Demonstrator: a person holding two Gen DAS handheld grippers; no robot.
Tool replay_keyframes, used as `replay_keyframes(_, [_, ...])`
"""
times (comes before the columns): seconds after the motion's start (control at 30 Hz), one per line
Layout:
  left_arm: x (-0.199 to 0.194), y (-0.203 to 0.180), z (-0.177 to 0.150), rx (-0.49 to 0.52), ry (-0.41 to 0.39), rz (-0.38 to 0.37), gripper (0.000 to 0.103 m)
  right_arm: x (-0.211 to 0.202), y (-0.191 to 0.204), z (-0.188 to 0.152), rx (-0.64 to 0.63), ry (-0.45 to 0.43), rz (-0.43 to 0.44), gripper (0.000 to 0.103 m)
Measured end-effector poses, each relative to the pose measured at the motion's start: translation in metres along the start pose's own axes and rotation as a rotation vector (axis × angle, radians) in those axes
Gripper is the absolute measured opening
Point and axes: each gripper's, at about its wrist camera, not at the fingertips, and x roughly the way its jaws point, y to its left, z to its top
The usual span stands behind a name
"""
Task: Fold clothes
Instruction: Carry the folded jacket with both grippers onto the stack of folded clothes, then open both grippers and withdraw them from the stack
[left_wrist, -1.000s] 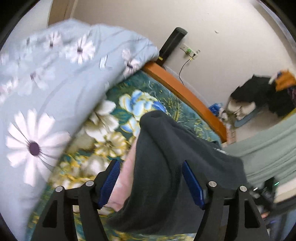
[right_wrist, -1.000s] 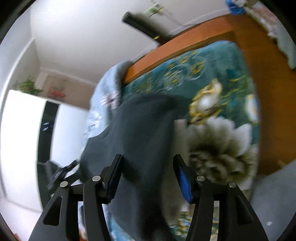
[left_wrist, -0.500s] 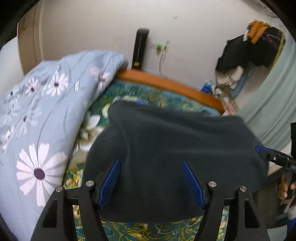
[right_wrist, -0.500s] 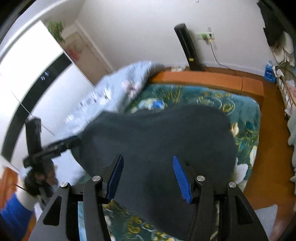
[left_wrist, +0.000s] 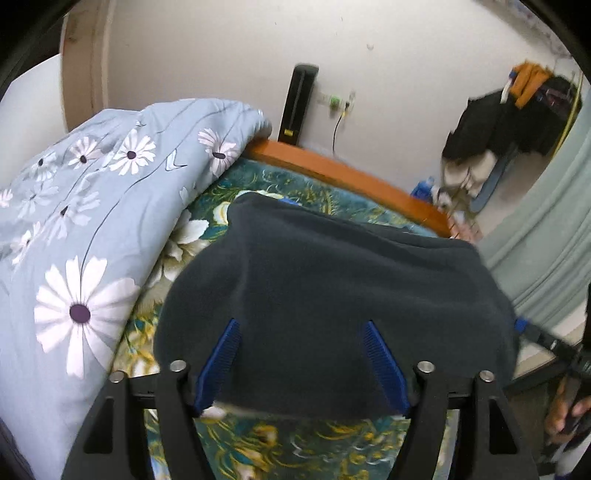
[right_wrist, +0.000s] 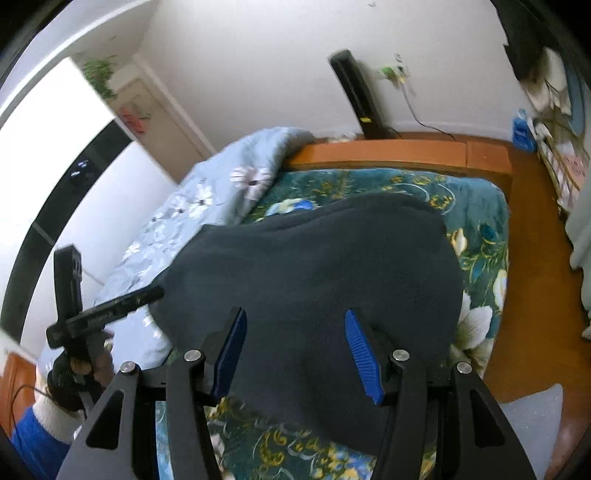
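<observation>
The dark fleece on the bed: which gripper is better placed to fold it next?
Probably left. The left gripper reaches a corner of the dark fleece beside the flowered quilt; the right gripper meets the opposite edge. A corner seems easier to pinch. Both stand open.

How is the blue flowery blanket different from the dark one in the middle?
The light blue quilt has white daisies; the dark garment is plain charcoal, no pattern. The quilt is bunched in a heap along the bed's side; the garment lies spread flat on the green floral bedspread, in front of both open grippers. Both rest on the bed.
</observation>
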Motion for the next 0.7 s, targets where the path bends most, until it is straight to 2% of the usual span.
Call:
replay_keyframes(0.07, [-0.008, -0.001, -0.02, -0.019, -0.014, -0.008, 0.087, -0.006, 0.003, -0.02, -0.019, -0.003, -0.013, 0.058])
replay_keyframes(0.2, [-0.014, -0.002, -0.053, -0.079, -0.011, 0.001, 0.09, -0.008, 0.0, -0.064, -0.036, 0.022, -0.066, 0.059])
replay_keyframes(0.33, [-0.019, -0.009, -0.086, -0.137, -0.048, 0.019, 0.103, -0.002, -0.003, -0.096, -0.047, 0.072, -0.095, 0.059])
replay_keyframes(0.43, [-0.021, -0.02, -0.106, -0.154, -0.06, 0.05, 0.103, 0.002, -0.005, -0.112, -0.057, 0.085, -0.13, 0.071])
replay_keyframes(0.6, [-0.018, -0.04, -0.129, -0.166, -0.038, 0.145, 0.103, 0.003, -0.01, -0.125, -0.057, 0.069, -0.191, 0.072])
replay_keyframes(0.7, [-0.009, -0.043, -0.14, -0.194, 0.018, 0.139, 0.103, 0.003, -0.012, -0.127, -0.049, 0.065, -0.188, 0.072])
